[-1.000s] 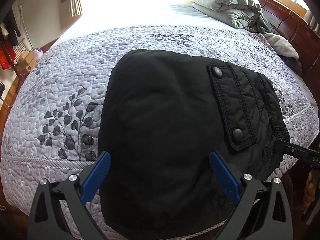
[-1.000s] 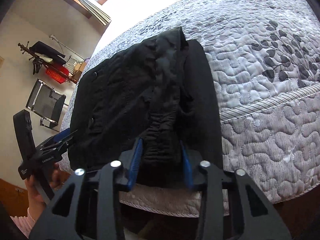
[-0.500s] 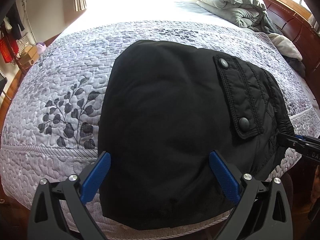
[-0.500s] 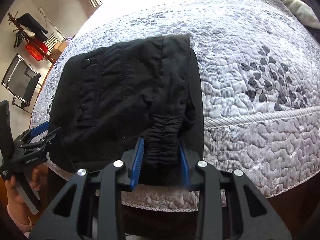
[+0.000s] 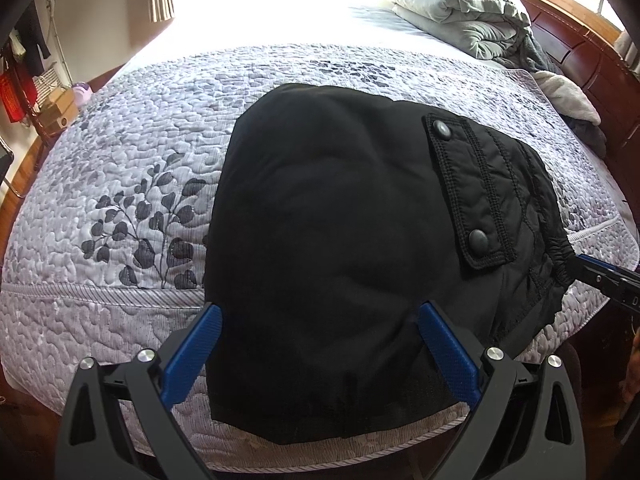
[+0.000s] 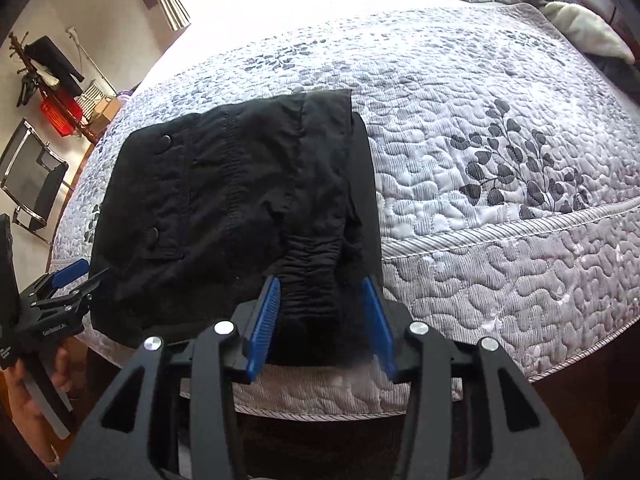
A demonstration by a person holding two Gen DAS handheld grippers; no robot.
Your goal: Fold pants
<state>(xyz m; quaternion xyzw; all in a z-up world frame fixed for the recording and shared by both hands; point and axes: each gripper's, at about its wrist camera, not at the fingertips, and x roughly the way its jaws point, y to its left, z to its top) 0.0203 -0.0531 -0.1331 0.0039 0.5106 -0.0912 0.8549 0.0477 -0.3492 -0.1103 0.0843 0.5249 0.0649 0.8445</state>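
Folded black pants [image 5: 340, 248] lie on the grey leaf-patterned quilt [image 5: 120, 184] at the near edge of your bed, snap-flap pocket [image 5: 468, 196] facing up. Your left gripper [image 5: 320, 344] hovers over the near hem, its blue pads spread wide and clear of the cloth. Your right gripper [image 6: 324, 320] is opening, the gathered elastic waistband [image 6: 312, 276] between its pads but no longer pinched (a rumpled grey duvet [image 5: 452, 12] sits at the headboard end).
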